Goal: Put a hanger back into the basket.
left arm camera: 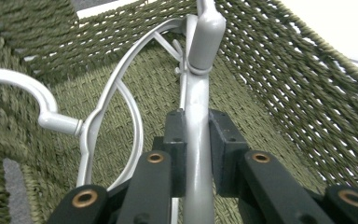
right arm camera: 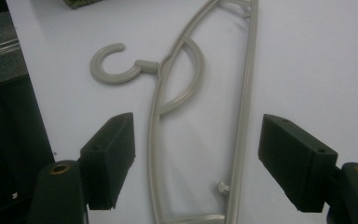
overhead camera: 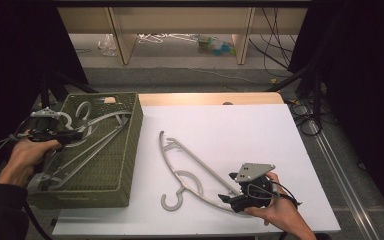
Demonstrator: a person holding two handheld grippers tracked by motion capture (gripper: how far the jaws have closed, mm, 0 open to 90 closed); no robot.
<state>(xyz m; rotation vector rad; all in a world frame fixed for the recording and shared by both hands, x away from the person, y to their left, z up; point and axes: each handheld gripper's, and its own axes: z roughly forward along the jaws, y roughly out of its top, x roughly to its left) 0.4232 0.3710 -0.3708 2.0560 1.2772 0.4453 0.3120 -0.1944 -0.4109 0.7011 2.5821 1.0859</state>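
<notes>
Olive-green woven cord makes up the rectangular basket (overhead camera: 125, 150) that sits at the left end of the white tabletop (overhead camera: 240, 130); everything else reads easily from it. Inside the basket lie grey plastic clothes hangers (overhead camera: 87, 145), their hooks toward its far end. The left gripper (overhead camera: 62, 136), held in the person's left hand (overhead camera: 27, 155), reaches in over the basket's left rim. In the left gripper view its black jaws are pressed against both sides of a straight grey bar of one basket hanger (left arm camera: 198, 154), pinching it, with the woven wall (left arm camera: 303, 88) rising to the side and a hook (left arm camera: 18, 88) curling off beside it.

To the right of the basket, flat on the white surface, rests another grey plastic hanger with a curved hook (overhead camera: 190, 172), its hook toward the near edge. The right gripper (overhead camera: 230, 197), in the person's right hand (overhead camera: 280, 212), sits at that hanger's end, well away from the basket. In the right gripper view its jaws are spread wide, one on either side of the hanger's bars (right arm camera: 200, 116), touching neither.
</notes>
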